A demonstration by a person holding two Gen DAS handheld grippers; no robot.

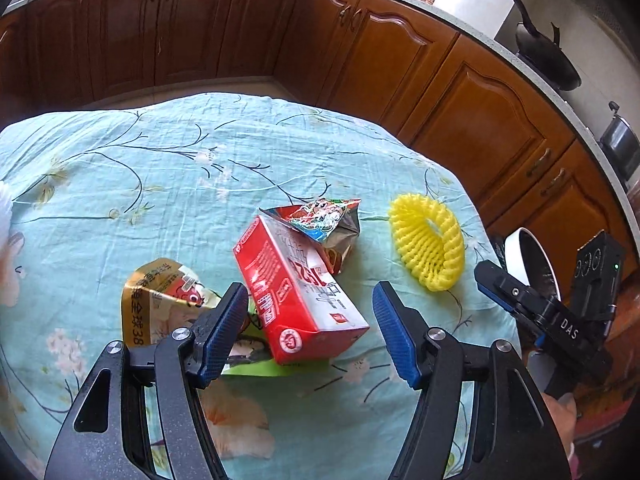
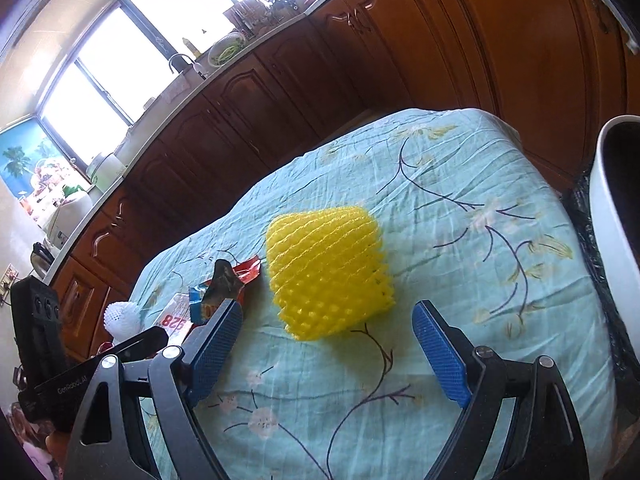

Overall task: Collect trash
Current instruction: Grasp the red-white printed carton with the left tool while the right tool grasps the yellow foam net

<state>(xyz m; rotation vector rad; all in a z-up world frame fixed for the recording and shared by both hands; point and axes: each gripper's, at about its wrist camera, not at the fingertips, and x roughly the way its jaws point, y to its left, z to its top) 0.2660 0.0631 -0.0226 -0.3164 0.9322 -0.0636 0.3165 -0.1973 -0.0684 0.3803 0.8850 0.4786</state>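
Several pieces of trash are seen on the cloth-covered counter (image 1: 120, 152). The white bin (image 2: 612, 216) at its right edge is judged the target; its contents cannot be made out. The red carton (image 1: 296, 300) is framed by the wide-open, empty left hand-held gripper (image 1: 310, 322), best closed squarely across its sides. The yellow foam net (image 2: 328, 268) lies ahead of the right hand-held gripper (image 2: 332, 350), likewise spread and empty. Crumpled wrappers (image 1: 328, 220) are touched by the carton.

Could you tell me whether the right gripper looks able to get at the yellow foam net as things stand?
Probably yes: the right gripper is open, and the yellow foam net lies just ahead with only bare tablecloth between.
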